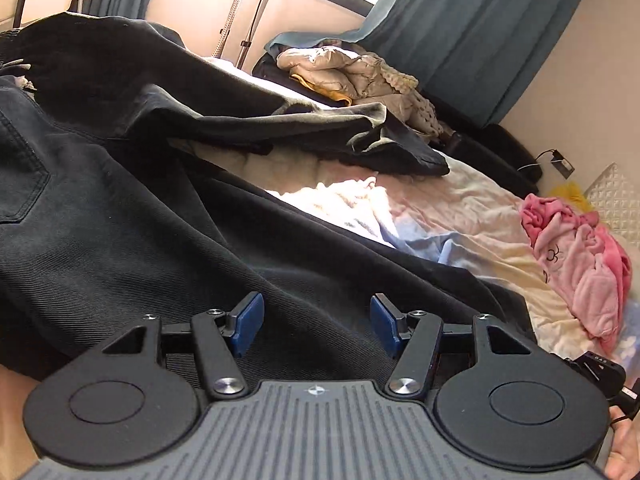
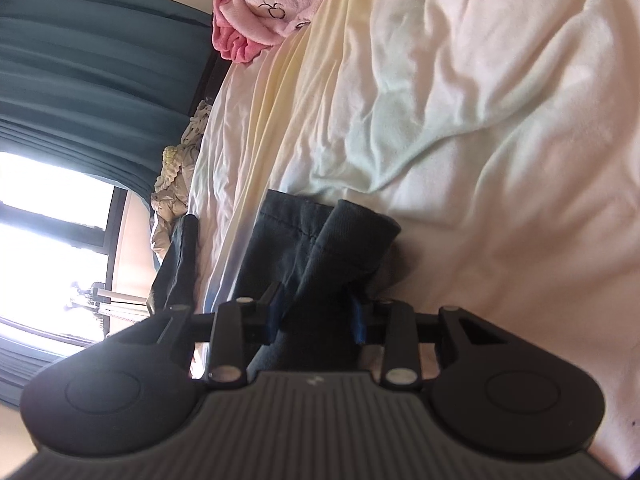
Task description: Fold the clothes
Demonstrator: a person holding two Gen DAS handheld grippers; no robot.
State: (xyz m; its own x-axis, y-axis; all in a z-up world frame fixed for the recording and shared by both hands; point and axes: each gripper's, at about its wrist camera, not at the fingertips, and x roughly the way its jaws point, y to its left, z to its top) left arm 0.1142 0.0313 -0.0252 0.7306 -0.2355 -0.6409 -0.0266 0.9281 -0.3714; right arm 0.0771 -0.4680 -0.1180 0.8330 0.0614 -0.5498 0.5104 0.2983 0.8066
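Note:
A pair of black jeans (image 1: 120,208) lies spread over the bed, filling the left half of the left wrist view, a back pocket at far left. My left gripper (image 1: 317,322) is open just above the jeans' cloth, nothing between its blue pads (image 1: 249,316). My right gripper (image 2: 316,312) is shut on a bunched dark hem of the jeans (image 2: 320,240) and holds it over the pale sheet (image 2: 460,100). The camera is rolled sideways in the right wrist view.
A pink fleece garment (image 1: 580,256) lies on the bed at right; it also shows in the right wrist view (image 2: 264,4). A pile of beige and dark clothes (image 1: 352,76) sits at the far end. Teal curtains (image 1: 480,32) hang behind. A tripod (image 1: 248,12) stands near the window.

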